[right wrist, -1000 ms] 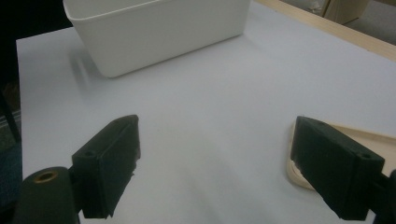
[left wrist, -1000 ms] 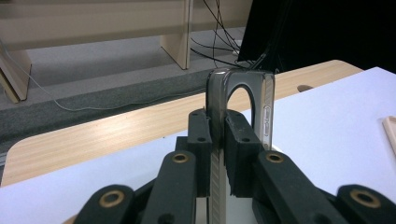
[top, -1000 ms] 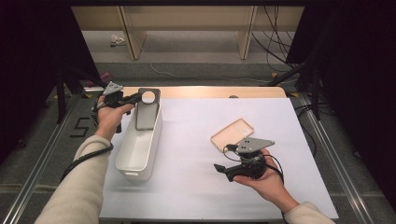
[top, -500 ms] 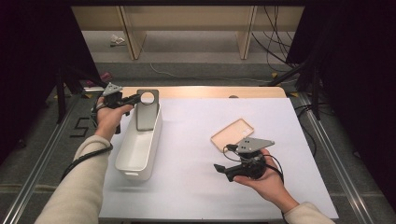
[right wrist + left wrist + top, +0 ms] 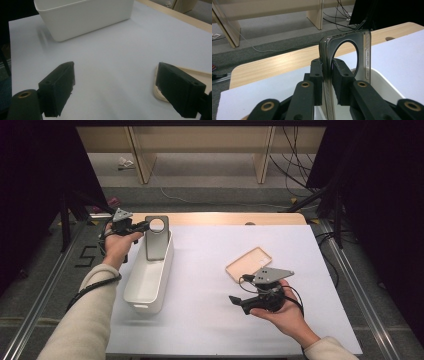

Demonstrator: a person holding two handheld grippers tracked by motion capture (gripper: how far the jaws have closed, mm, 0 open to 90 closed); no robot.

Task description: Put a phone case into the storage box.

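The left hand-held gripper (image 5: 141, 226) pinches a grey phone case (image 5: 156, 239) upright, long axis vertical, directly above the white bin (image 5: 148, 277); its jaws have just been easing apart.

High view: fixed above the near table (image 5: 210, 330) edge, facing forward and down; white bin (image 5: 145, 290) lies at left. Left gripper view: close behind its own jaws, level, looking over the bin's far end toward the floor beyond. Right gripper view: low over the table, facing the bin (image 5: 82, 15) from nearby. Bin shared by all three.
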